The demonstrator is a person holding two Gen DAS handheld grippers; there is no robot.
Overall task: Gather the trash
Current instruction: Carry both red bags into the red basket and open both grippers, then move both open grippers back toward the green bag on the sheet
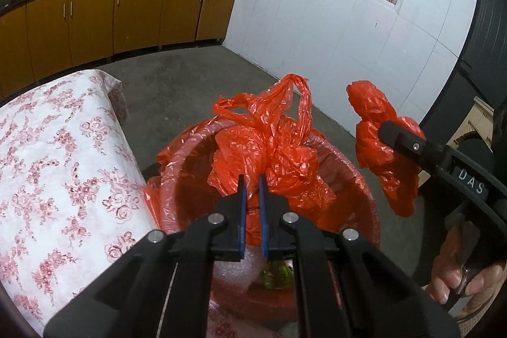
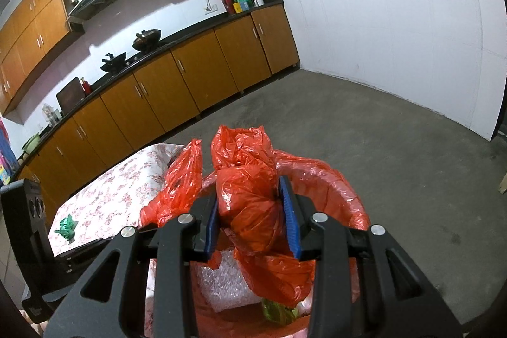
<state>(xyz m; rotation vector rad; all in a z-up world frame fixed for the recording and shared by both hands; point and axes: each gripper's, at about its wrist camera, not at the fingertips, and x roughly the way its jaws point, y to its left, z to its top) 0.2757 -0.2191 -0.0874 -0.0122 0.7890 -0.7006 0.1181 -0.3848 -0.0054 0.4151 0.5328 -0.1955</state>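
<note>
Trash-bag handles [image 1: 253, 148] pinched in the nearly closed left claw [image 1: 252, 189] and part-open right claw [image 2: 252, 211], above the bin [image 1: 358, 179]; next, knotting them.

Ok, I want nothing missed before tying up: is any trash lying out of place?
Yes: a crumpled green scrap lies on the floral tablecloth, outside the red-lined bin.

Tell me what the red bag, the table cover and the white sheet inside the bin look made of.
Red bag: thin glossy plastic film, crinkled and translucent. Table cover: probably smooth printed vinyl or cloth, pink floral pattern, folded over the edge. White sheet: looks like bubble wrap, with small raised cells.
</note>
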